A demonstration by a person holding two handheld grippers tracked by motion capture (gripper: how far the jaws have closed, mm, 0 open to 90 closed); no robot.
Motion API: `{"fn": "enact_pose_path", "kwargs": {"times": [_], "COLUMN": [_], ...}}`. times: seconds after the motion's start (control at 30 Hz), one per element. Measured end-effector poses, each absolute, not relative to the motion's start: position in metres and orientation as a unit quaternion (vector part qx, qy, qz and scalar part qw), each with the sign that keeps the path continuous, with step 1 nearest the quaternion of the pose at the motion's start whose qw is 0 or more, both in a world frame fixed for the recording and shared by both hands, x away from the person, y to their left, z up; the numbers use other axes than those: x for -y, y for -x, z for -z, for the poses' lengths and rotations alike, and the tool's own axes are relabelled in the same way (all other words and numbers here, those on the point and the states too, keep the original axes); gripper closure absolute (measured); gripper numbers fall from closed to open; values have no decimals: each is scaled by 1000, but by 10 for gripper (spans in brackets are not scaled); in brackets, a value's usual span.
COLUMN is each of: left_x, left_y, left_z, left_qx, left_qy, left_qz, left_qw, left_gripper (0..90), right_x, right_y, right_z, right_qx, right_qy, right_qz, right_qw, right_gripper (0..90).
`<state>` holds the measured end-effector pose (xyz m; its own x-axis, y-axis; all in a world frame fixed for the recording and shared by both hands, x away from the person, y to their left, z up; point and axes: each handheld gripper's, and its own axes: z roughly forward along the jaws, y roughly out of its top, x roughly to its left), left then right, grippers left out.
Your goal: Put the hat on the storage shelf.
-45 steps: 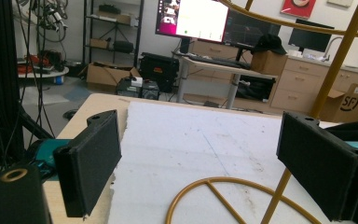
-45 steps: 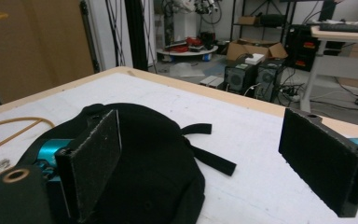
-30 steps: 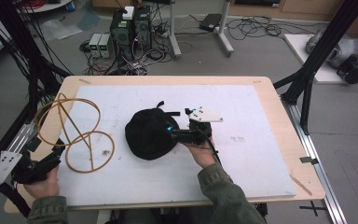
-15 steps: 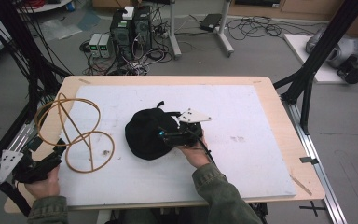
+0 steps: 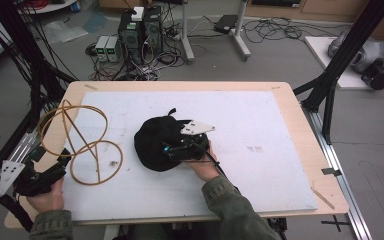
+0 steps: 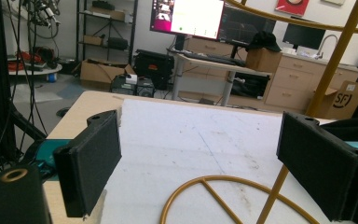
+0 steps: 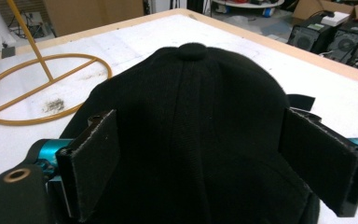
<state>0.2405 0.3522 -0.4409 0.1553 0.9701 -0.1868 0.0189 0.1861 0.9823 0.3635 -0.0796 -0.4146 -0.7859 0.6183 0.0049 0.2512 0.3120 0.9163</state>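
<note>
Two tongs work around a black cap [image 5: 157, 142] lying mid-surface: the right tongs [image 7: 205, 163] stand apart, straddling its brim end (not clamped), while the left tongs [image 6: 205, 172], also apart, wait well left, beside a gold wire stand [image 5: 82, 145].

Matt black cloth cap [image 7: 200, 126], stitched seams; glossy golden metal wire stand [image 5: 80, 145]; scuffed white sheet over pale wood table [image 5: 300, 107]

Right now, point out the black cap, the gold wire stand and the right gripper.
black cap [image 7: 191, 107], right gripper view, on its crown.
gold wire stand [image 5: 92, 162], high view, on its round base.
right gripper [image 5: 167, 150], high view, between its fingertips.
</note>
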Motion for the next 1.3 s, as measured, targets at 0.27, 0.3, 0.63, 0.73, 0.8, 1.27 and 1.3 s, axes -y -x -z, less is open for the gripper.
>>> {"fn": "enact_pose_path", "kwargs": {"times": [0.27, 0.3, 0.63, 0.73, 0.8, 1.27, 1.3], "left_x": [-352, -352, -353, -353, -353, -352, -352], "left_y": [-241, -241, -242, -242, -242, -243, -243], "left_z": [441, 441, 441, 441, 441, 441, 441], "left_qx": [-504, -504, -505, -505, -505, -504, -504], "left_qy": [-490, -491, -491, -490, -491, -492, -492], "left_qz": [-407, -407, -406, -406, -406, -405, -405], "left_qw": [583, 583, 583, 583, 583, 583, 583], "left_gripper": [139, 139, 139, 139, 139, 139, 139], "right_x": [78, 78, 79, 80, 81, 87, 88], "right_y": [-365, -365, -360, -360, -359, -355, -355], "right_z": [417, 416, 414, 413, 412, 406, 405], "right_qx": [-806, -808, -804, -803, -800, -781, -778], "right_qy": [-251, -247, -266, -271, -274, -283, -286], "right_qz": [-516, -513, -498, -498, -501, -522, -526], "right_qw": [146, 147, 185, 185, 185, 193, 189], "right_gripper": [677, 744, 870, 871, 871, 873, 873]}}
